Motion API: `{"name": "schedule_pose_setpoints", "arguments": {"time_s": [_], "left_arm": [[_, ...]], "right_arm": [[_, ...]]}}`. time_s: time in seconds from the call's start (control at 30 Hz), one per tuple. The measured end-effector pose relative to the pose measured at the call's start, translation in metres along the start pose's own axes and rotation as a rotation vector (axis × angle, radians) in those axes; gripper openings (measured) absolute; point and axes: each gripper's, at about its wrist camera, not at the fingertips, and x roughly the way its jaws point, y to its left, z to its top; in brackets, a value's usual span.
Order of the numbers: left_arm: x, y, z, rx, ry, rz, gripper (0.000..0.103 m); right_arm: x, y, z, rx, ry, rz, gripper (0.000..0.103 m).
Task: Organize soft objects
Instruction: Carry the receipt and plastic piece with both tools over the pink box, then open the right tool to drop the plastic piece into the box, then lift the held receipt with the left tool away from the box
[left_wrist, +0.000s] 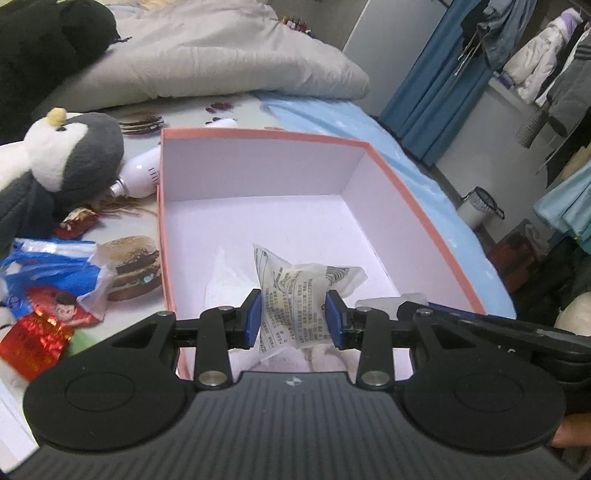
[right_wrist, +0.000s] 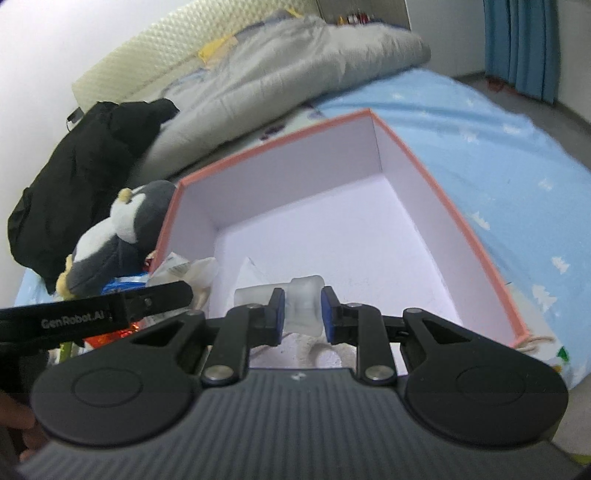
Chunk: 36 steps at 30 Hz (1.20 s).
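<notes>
Left claw pinches a crinkled printed packet; right claw squeezes translucent plastic over the box.

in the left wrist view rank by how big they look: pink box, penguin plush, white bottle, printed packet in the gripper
Largest to smallest, as they look:
1. pink box
2. penguin plush
3. printed packet, pinched in the left gripper; it is nearest the camera, so its rank is unsure
4. white bottle, partly hidden behind the box and plush
</notes>
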Motion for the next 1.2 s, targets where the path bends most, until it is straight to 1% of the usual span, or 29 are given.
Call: {"name": "schedule_pose_setpoints", "arguments": {"time_s": [0.13,0.17,0.2,0.27,0.4,0.63,0.67,0.7,0.77,0.9,1.0,1.2], "left_arm": [[0.018,0.003,0.004,-0.003,0.023,0.002,0.043],[0.021,0.004,0.004,-0.001,0.027,0.007,0.046],[0.024,0.004,0.005,0.003,0.034,0.015,0.048],[0.023,0.004,0.004,0.005,0.034,0.017,0.050],[0.013,0.004,0.000,0.012,0.025,0.020,0.050],[-0.034,0.000,-0.011,0.022,-0.034,0.012,0.050],[-0.042,-0.001,-0.014,0.025,-0.045,0.011,0.050],[-0.050,-0.002,-0.017,0.027,-0.053,0.011,0.050],[-0.067,-0.003,-0.025,0.035,-0.069,0.009,0.050],[-0.096,-0.007,-0.046,0.044,-0.092,0.004,0.050],[-0.116,-0.010,-0.064,0.066,-0.113,0.030,0.050],[-0.152,-0.008,-0.096,0.053,-0.148,0.031,0.050]], "right_arm": [[0.016,-0.008,0.001,0.024,0.029,-0.005,0.027],[0.018,-0.009,0.001,0.027,0.030,-0.010,0.028],[0.019,-0.010,0.001,0.027,0.032,-0.020,0.034],[0.018,-0.012,0.004,0.028,0.033,-0.037,0.038],[0.008,-0.008,0.002,0.009,0.019,-0.047,0.038],[-0.025,0.005,-0.010,0.016,-0.023,-0.038,0.038],[-0.031,0.008,-0.013,0.015,-0.031,-0.039,0.040],[-0.036,0.010,-0.015,0.014,-0.037,-0.038,0.045],[-0.048,0.015,-0.021,0.012,-0.053,-0.032,0.048],[-0.072,0.026,-0.035,0.001,-0.083,-0.018,0.048],[-0.088,0.035,-0.045,-0.014,-0.102,-0.010,0.048],[-0.116,0.049,-0.069,-0.041,-0.135,0.020,0.048]]}}
